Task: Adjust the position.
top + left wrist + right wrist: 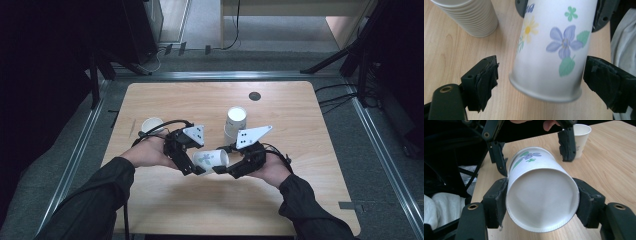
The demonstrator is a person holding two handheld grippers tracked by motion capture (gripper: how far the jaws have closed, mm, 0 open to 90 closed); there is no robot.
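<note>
Both of my grippers meet over the near middle of the counter (pixel 280 100) in the high view. My left gripper (pixel 196 169) and my right gripper (pixel 223 169) sit at opposite ends of a flowered paper cup (pixel 210 159) that lies on its side between them, held just above the wood. Behind it stands a tall stack of white cups (pixel 234 122), and a single cup (pixel 152 125) stands upright at the far left, beyond my left hand (pixel 150 152).

From the left gripper view, my left gripper (pixel 540 82) is spread wide. Its two black pads stand clear on either side of the flowered paper cup (pixel 554 50), with bare counter (pixel 446 52) showing in the gap by one pad and a narrow gap by the other. The cup's rim end points toward this gripper and sits between the jaws without being pinched. The stack of white cups (pixel 471 17) stands at upper left.

From the right gripper view, my right gripper (pixel 541 200) is pinching the flowered paper cup (pixel 541 195): both pads press against its sides at the base end, which faces the camera. Beyond it, my left gripper (pixel 534 150) has its jaws standing off either side of the cup's far end. The single cup (pixel 580 138) stands on the counter (pixel 614 165) behind.
</note>
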